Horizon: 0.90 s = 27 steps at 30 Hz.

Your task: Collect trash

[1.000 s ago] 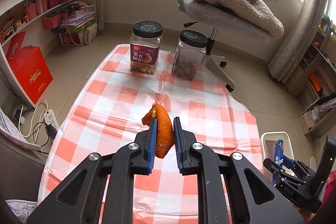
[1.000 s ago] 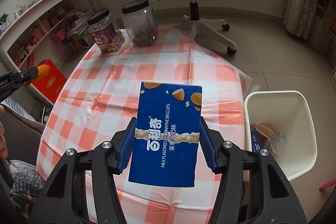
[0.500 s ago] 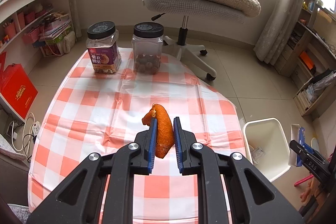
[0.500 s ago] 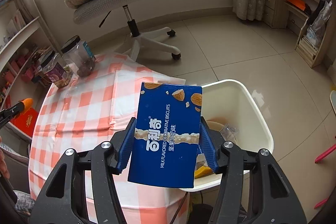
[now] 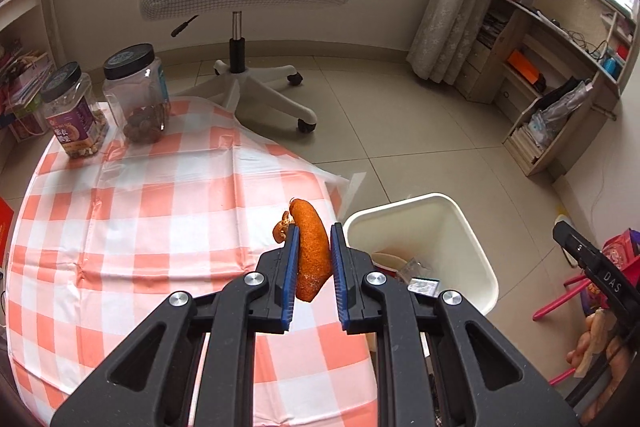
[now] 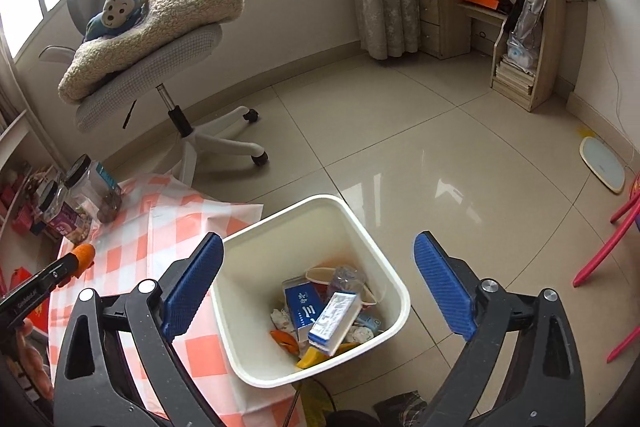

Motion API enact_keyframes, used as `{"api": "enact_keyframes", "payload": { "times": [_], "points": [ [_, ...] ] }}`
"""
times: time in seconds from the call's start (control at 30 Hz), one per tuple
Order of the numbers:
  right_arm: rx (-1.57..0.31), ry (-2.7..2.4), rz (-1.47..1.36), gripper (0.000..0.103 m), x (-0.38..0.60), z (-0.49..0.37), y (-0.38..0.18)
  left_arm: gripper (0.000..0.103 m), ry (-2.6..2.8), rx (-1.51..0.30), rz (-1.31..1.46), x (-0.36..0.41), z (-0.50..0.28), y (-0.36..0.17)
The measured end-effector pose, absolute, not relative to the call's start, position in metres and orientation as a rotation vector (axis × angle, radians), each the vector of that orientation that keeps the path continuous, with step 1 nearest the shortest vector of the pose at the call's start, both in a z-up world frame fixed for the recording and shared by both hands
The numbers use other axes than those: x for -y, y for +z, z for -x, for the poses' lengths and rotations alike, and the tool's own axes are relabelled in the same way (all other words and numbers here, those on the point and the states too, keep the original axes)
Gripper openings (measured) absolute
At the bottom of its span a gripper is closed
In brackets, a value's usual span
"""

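the left hand-held gripper [image 5: 312, 255] is clamped on an orange peel [image 5: 310, 251], holding it above the edge of the bench [image 5: 160, 227] with its checked cloth, just beside the white bin [image 5: 460, 227]. the right hand-held gripper [image 6: 318, 271] hangs over the bin [image 6: 384, 267]; its jaws have just been opening and now stand wide apart with nothing between them. a blue and white biscuit box [image 6: 334, 321] lies tilted in the bin on top of other rubbish. two jars [image 5: 104, 103] stand at the far side of the bench.
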State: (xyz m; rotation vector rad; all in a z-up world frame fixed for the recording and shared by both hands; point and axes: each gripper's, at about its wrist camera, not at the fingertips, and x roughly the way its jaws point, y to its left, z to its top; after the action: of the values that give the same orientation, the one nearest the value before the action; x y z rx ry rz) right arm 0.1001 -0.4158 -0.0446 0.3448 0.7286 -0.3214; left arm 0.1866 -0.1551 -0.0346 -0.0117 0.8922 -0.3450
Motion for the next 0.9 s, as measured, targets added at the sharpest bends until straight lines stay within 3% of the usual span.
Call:
{"api": "enact_keyframes", "payload": {
  "times": [0.23,0.27,0.33,0.4,0.53,0.57,0.67,0.77,0.9],
  "points": [
    [-0.658,-0.445,-0.342,0.095,0.453,-0.075,-0.032,0.018,-0.531,-0.921,-0.023,0.233,-0.181,-0.053],
    [-0.649,-0.456,-0.346,0.096,0.458,-0.072,-0.031,0.023,-0.556,-0.929,-0.018,0.241,-0.181,-0.056],
    [-0.633,-0.478,-0.346,0.096,0.463,-0.065,-0.029,0.044,-0.587,-0.939,0.003,0.251,-0.183,-0.059],
    [-0.620,-0.493,-0.344,0.096,0.466,-0.060,-0.027,0.046,-0.602,-0.933,0.001,0.257,-0.182,-0.059],
    [-0.577,-0.504,-0.356,0.096,0.463,-0.051,-0.018,0.061,-0.558,-0.881,-0.033,0.251,-0.172,-0.049],
    [-0.563,-0.502,-0.365,0.096,0.461,-0.048,-0.015,0.063,-0.539,-0.857,-0.043,0.247,-0.169,-0.043],
    [-0.509,-0.501,-0.392,0.096,0.449,-0.040,-0.003,0.083,-0.437,-0.732,-0.081,0.231,-0.151,-0.017],
    [-0.441,-0.493,-0.365,0.096,0.428,-0.030,0.011,0.096,-0.311,-0.526,-0.075,0.206,-0.122,0.020],
    [-0.339,-0.492,-0.255,0.096,0.387,-0.016,0.031,0.096,-0.162,-0.274,-0.032,0.170,-0.083,0.060]
  ]
}}
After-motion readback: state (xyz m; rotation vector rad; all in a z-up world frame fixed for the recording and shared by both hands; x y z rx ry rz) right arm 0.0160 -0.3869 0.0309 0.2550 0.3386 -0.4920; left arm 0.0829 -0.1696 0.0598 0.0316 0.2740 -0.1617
